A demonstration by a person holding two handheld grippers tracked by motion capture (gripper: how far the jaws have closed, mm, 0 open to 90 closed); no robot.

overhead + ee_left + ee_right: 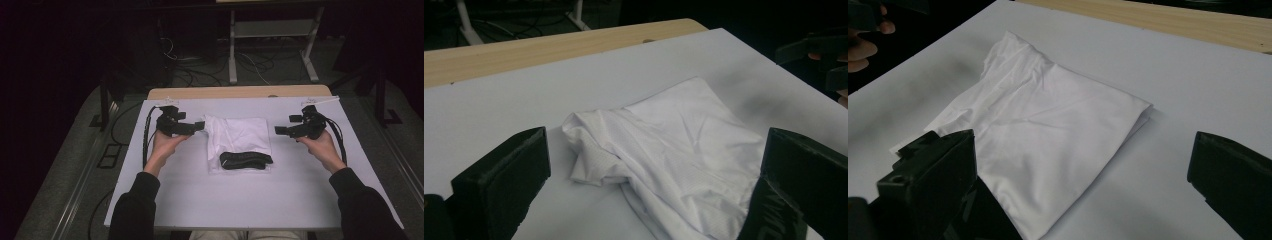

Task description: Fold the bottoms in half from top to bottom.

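One folded white garment (239, 137) lies at the centre of the high view on the white table surface (280, 195); a black waistband (246, 159) crosses its lower edge; the cloth is creased at its upper-left corner. My left gripper (199, 125) sits at centre-left of the frame, just beside that corner, jaws spread wide and holding nothing; in the left gripper view the garment (679, 160) lies between my jaws. My right gripper (281, 130) sits at centre-right, near the cloth's right edge, jaws likewise wide and empty; the garment (1048, 130) fills mid-frame there. A wooden strip (240, 92) borders the surface's upper edge.
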